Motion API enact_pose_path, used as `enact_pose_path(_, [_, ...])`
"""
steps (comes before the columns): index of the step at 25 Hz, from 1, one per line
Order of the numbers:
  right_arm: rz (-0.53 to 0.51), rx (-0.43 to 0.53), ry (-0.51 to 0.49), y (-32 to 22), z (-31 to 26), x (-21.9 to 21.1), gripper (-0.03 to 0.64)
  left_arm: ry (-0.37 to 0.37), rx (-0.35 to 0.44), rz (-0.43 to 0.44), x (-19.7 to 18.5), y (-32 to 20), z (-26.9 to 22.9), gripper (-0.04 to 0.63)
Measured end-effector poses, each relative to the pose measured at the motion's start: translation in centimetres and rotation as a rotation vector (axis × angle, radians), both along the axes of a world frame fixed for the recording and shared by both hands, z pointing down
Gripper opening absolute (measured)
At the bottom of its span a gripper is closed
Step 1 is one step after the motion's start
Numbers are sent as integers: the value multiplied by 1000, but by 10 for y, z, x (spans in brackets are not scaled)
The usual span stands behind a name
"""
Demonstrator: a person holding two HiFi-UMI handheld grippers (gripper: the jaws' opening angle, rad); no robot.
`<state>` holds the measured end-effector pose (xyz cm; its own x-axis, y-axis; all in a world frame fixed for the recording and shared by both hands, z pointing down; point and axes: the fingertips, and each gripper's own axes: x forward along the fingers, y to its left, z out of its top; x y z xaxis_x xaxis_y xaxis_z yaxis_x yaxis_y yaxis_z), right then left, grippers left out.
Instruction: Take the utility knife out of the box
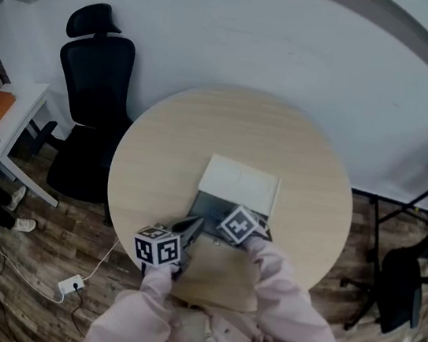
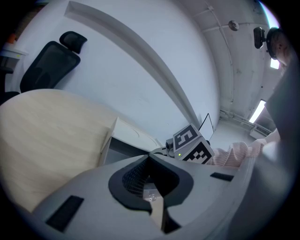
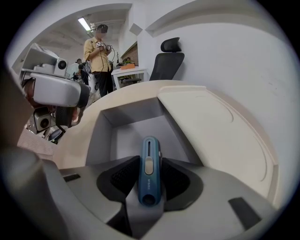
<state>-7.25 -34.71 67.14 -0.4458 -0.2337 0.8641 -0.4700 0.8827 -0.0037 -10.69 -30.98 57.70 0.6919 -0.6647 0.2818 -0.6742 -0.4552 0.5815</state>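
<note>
The right hand-held gripper [image 3: 149, 161] points steeply down into the open box [image 3: 101, 136], and the knife [image 3: 149, 176] stands between its jaws. The dark pads close on both flat sides of the blue handle, so the grip is on the knife. The handle runs straight along the line of the jaws: its butt end with a round hole sits nearest the camera, its grey slider faces up, and its far end reaches out past the jaw tips over the grey floor of the box. To the right of this hand-held gripper the white lid [image 3: 211, 131] lies turned back flat on the worktop [image 1: 162, 143]. The box's left wall rises on the other side, beyond the jaws. The left hand-held gripper [image 1: 192, 225] lies low and close to level at the box's near left corner, just left of the right one. Its jaw tips meet in a point in its own view. Whether anything thin is nipped there I cannot tell. Beyond its tips sits the box's hollow, with the lid further on. Under both hand-held grippers, on the side toward the person's pink sleeves [image 1: 289, 305], a tan sheet [image 1: 217, 282] lies on the worktop. Well beyond the left hand-held gripper a black chair [image 1: 91, 84] stands off the worktop — and far off past the right one, to its left, a person [image 3: 99, 56] in a yellow top stands.
</note>
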Motion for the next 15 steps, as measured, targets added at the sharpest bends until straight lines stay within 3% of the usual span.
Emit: enact_pose_path(15, [-41,17,1,4,0,-2,133,8,-3,1,2,2,1,5])
